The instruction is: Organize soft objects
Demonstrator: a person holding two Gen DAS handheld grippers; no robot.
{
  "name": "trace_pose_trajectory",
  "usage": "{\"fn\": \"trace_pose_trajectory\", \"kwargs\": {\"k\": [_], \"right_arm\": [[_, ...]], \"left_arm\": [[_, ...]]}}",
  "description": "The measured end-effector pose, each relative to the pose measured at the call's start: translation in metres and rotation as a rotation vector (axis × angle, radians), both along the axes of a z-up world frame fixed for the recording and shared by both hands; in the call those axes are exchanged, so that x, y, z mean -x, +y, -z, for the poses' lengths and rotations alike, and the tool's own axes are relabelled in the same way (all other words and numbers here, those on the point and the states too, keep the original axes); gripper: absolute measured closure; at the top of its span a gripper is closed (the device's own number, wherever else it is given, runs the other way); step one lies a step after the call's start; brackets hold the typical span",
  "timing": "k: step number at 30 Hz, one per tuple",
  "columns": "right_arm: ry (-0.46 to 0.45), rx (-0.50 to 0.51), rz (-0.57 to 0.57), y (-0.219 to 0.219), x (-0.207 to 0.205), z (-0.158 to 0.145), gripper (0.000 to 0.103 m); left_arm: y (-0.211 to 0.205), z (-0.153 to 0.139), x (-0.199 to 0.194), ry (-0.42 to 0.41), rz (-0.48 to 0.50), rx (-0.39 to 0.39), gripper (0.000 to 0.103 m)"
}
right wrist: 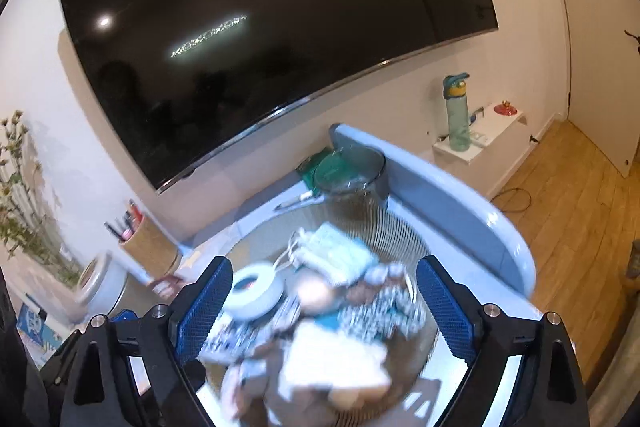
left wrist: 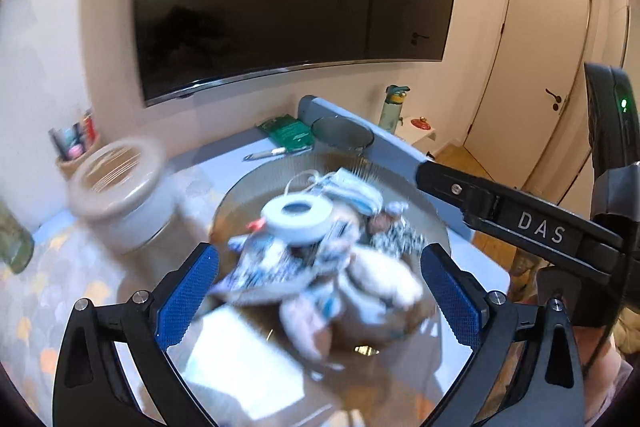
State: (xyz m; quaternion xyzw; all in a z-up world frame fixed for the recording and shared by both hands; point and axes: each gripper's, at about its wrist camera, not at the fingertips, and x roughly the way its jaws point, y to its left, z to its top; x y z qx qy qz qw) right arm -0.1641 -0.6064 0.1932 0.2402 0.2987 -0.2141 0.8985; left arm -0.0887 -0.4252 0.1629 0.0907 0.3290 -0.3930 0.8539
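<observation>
Both grippers, left (left wrist: 318, 301) & right (right wrist: 324, 311), hang wide apart w/ nothing held. Directly below/ahead: soft pile (left wrist: 320, 259) in glass bowl (left wrist: 400, 175) (blurred). Light, floppy; probably best pinched at a cloth fold, not the tape roll (left wrist: 298, 217).

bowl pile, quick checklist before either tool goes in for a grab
1. Left tool open: ok.
2. Right tool open: ok.
3. Both tools empty: ok.
4. Tape roll sits on top of the soft pile, in the way: not ok.
5. Which soft item to take first: cannot tell, the pile in the bowl is blurred.
6. Jar stands clear, left of the bowl: ok.
</observation>
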Motion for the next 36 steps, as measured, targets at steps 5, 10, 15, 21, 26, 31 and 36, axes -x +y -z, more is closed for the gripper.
{"fn": "trace_pose_trajectory", "kwargs": {"k": [5,10,15,21,26,31,36], "right_arm": [[0.007,0.009,0.057,0.041,0.036,0.006,0.001],[-0.012,-0.072,0.079,0.086,0.059,0.028,0.0],[0.054,-0.14,-0.009,0.164,0.041,0.064,0.0],[0.195,-0.084,-0.158,0.281,-0.03,0.107,0.0],[0.237,0.061,-0.314,0.369,-0.079,0.113,0.0],[0.292,0.074,-0.445,0.421,-0.109,0.137,0.0],[0.304,0.04,-0.467,0.433,-0.122,0.163,0.0]], "left_arm": [[0.065,0.007,0.011,-0.018,-0.069,-0.058,0.001],[0.161,0.024,-0.002,-0.038,-0.238,-0.107,0.001],[0.266,0.065,-0.038,0.03,-0.445,-0.139,0.001],[0.372,0.115,-0.075,0.182,-0.658,-0.137,0.001],[0.418,0.133,-0.084,0.213,-0.735,-0.086,0.001],[0.437,0.145,-0.086,0.23,-0.775,-0.057,0.001],[0.436,0.157,-0.089,0.197,-0.794,-0.107,0.001]]}}
